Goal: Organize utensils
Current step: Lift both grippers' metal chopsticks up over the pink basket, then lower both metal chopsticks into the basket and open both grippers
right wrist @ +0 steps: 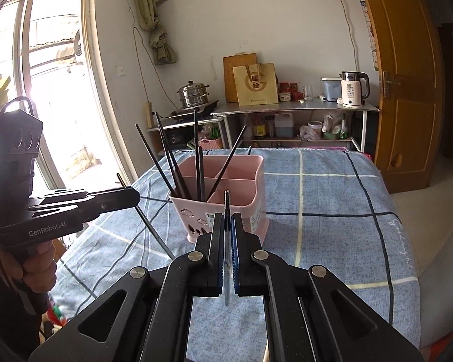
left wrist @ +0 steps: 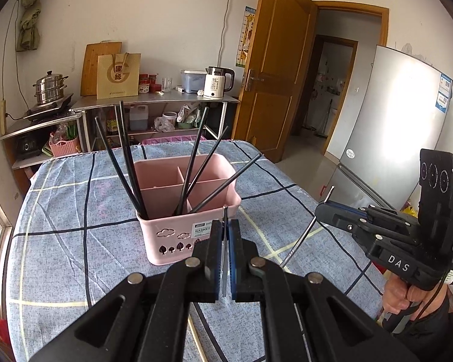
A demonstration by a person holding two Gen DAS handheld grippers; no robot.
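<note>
A pink divided basket (left wrist: 172, 241) (right wrist: 258, 208) stands on the blue checked tablecloth (left wrist: 60, 211). Several black chopsticks (left wrist: 126, 157) (right wrist: 166, 157) lean in its compartments. My left gripper (left wrist: 225, 226) (right wrist: 134, 194) is shut on a thin metal chopstick (left wrist: 224, 271) (right wrist: 154, 226), held just in front of the basket. My right gripper (right wrist: 226, 218) (left wrist: 320, 208) is shut on a second metal chopstick (right wrist: 226, 286) (left wrist: 299, 241), raised over the cloth near the basket's front. A hand grips each handle.
Behind the table stands a metal shelf (left wrist: 154, 101) with a white kettle (left wrist: 216, 83), a paper bag and a steamer pot (left wrist: 49, 89). A fridge (left wrist: 392, 114) and an open wooden door (left wrist: 274, 69) are at the right, and a bright window (right wrist: 54, 84) at the left.
</note>
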